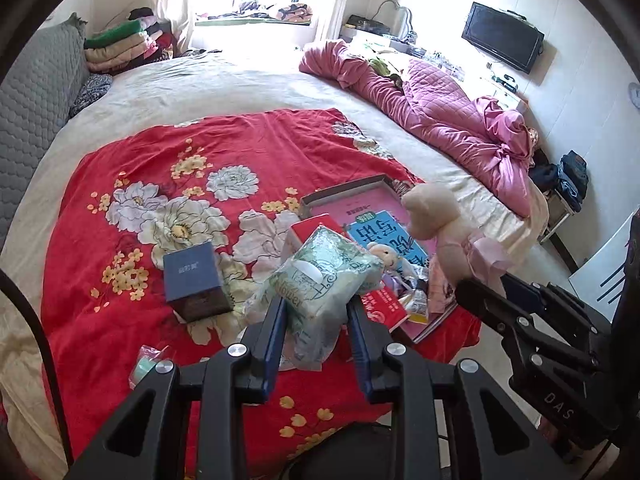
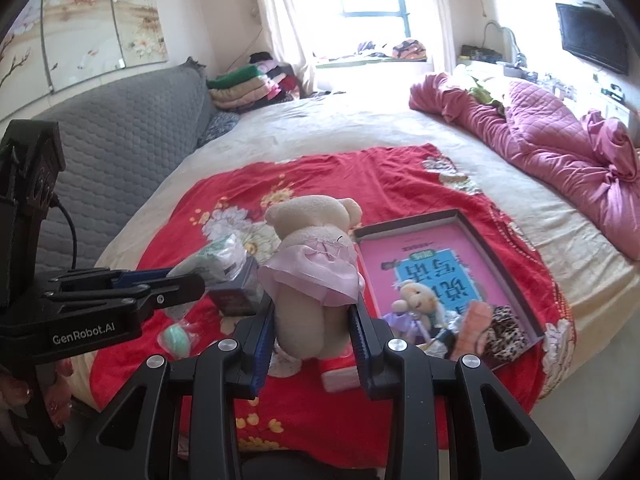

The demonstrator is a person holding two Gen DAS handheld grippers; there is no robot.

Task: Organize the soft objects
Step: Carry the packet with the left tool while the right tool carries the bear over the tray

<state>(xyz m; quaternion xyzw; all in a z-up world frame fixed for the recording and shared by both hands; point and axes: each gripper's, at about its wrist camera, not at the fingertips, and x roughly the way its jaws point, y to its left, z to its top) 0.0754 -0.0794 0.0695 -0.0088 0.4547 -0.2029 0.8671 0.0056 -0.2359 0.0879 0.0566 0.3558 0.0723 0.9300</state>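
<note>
My left gripper (image 1: 316, 308) is shut on a soft green-and-white tissue pack (image 1: 320, 276), held above the red floral blanket (image 1: 160, 200). My right gripper (image 2: 312, 320) is shut on the legs of a cream teddy bear in a pink skirt (image 2: 312, 248), also lifted off the bed. The same bear (image 1: 444, 224) shows at the right of the left wrist view, and the tissue pack (image 2: 224, 258) at the left of the right wrist view. A smaller plush doll in purple (image 2: 416, 304) lies in the shallow box (image 2: 496, 256) beside a pink book.
A dark blue box (image 1: 194, 280) stands on the blanket. A mint-green wrapped item (image 2: 176, 340) lies near the bed's front edge. A red-and-white box (image 2: 340, 376) sits under the bear. A crumpled pink quilt (image 1: 440, 108) lies at the far right, folded clothes (image 1: 120, 46) at the back left.
</note>
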